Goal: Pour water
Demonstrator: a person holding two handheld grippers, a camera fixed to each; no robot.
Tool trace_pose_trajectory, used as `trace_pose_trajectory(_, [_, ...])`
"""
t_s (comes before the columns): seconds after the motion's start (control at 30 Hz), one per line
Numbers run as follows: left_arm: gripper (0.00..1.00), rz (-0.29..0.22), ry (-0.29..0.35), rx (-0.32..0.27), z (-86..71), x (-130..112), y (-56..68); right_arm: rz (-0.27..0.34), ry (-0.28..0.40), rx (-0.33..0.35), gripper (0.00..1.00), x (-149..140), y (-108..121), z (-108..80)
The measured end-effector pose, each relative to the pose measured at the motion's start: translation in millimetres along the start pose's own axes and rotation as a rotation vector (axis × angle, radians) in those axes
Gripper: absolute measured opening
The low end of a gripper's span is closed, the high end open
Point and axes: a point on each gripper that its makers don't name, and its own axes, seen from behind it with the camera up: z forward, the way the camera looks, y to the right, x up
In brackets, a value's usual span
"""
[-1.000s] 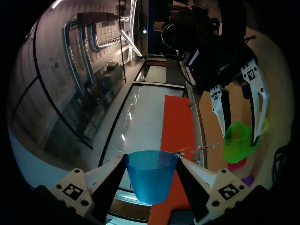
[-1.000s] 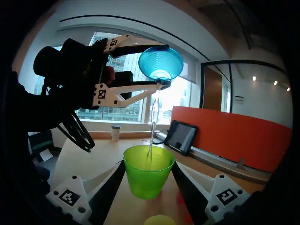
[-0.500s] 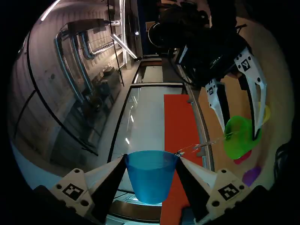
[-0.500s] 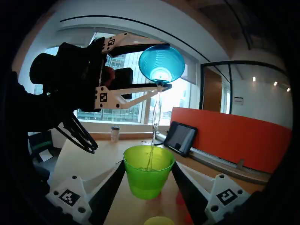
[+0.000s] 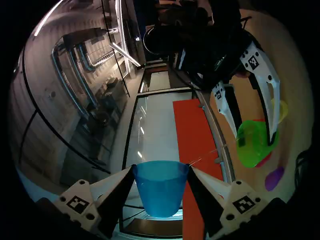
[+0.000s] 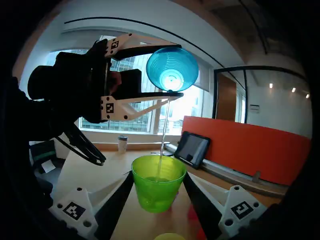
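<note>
We see a translucent blue plastic cup (image 5: 161,188) between the white fingers, lined black inside, of the left gripper (image 5: 161,171). The right gripper (image 6: 158,177), likewise white and black, frames a translucent lime-green plastic cup (image 6: 158,190). Both grippers bear black-and-white square marker patterns. Behind is a flat orange partition panel (image 6: 256,150); the wooden table top (image 6: 92,168) is pale tan.

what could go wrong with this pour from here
The water stream is thin and falls a long way from the tipped blue cup into the green cup; a small sway of either cup could send it past the rim onto the table. A splash might also reach the tablet propped close by.
</note>
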Motion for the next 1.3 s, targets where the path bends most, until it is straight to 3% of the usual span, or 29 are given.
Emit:
trace_pose_trajectory(0.2, [0.89, 0.037, 0.001, -0.004, 0.4, -0.1, 4.3, -0.001, 0.000, -0.004, 0.90, 0.2, 0.9, 0.7])
trace_pose_trajectory(0.37, [0.89, 0.036, 0.003, -0.001, 1.3, -1.3, 1.3, 0.002, 0.003, -0.004, 0.91, 0.6, 0.5, 1.2])
trace_pose_trajectory(0.6, [0.89, -0.025, -0.006, 0.003, 6.6, -8.1, -3.3, 0.004, 0.007, -0.007, 0.91, 2.0, 0.3, 0.9])
trace_pose_trajectory(0.8, [0.89, -0.182, -0.032, 0.000, 10.5, -21.2, -0.6, 0.000, 0.016, -0.014, 0.90, 5.8, 1.2, -1.5])
trace_pose_trajectory(1.07, [0.89, -0.495, -0.055, -0.020, 13.0, -34.4, 11.5, 0.007, 0.027, -0.030, 0.91, 8.5, 6.3, -6.3])
trace_pose_trajectory(1.3, [0.89, -0.716, -0.070, -0.018, 12.2, -45.8, 13.4, 0.007, 0.032, -0.036, 0.90, 10.9, 8.5, -8.9])
